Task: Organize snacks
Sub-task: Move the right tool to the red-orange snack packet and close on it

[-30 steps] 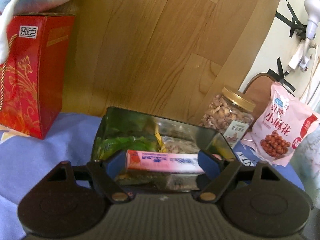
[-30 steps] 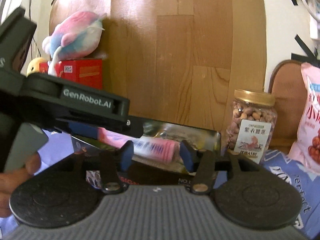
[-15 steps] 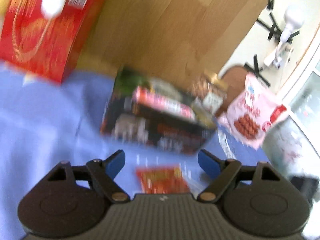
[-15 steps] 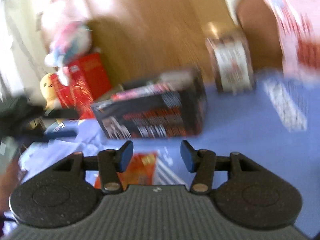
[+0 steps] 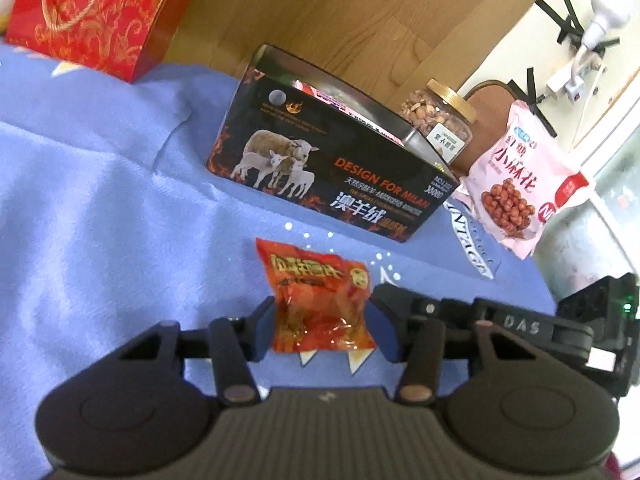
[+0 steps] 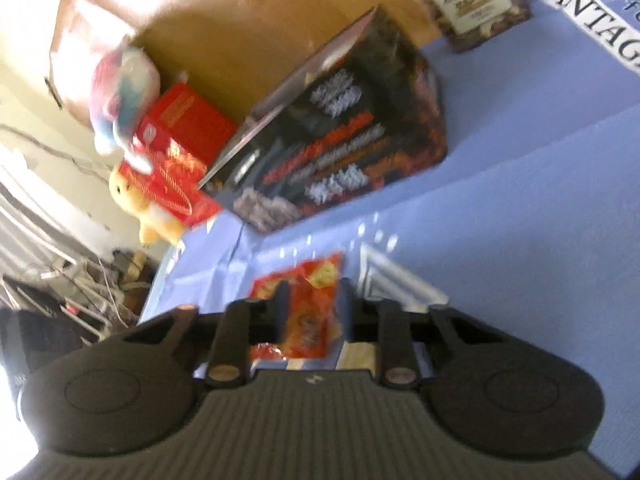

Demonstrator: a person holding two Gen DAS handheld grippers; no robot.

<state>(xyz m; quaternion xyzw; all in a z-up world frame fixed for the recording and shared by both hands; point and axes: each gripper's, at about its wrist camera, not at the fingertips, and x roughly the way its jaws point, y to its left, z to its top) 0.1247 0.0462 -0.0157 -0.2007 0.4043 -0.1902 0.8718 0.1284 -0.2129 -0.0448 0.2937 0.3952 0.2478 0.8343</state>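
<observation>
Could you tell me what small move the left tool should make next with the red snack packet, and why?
Probably close the left tool on the red snack packet. The packet lies on the blue cloth between its open fingers, and the black box holding other snacks stands just beyond.

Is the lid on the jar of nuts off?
No, the nut jar behind the black box has its gold lid sitting on top in the left wrist view.
</observation>
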